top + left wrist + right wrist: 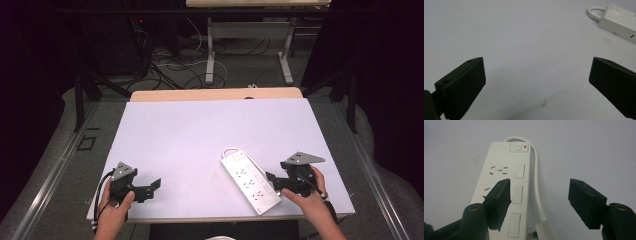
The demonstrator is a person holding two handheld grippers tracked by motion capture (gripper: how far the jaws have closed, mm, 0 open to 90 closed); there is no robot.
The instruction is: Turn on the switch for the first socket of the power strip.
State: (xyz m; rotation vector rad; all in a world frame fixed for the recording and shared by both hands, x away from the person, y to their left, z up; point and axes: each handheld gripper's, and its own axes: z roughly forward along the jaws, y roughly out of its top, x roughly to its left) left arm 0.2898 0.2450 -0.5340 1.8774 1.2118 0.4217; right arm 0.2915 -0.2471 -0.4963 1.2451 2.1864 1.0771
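Grasping step: right gripper [539, 202], jaws apart, straddles the white power strip [250, 181] (near table edge); closing on its cable [537, 185] looks next. Left gripper [536, 87] rests open.

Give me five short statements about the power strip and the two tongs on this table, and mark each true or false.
1. The power strip lies flat on the white table. True.
2. The left tongs are clamped on the strip. False: they stand open over bare table, apart from it.
3. The right tongs are open above the strip. True.
4. The strip's cord is black. False: it is white.
5. The strip's switch sits at the end nearest the person. False: it is at the far end.
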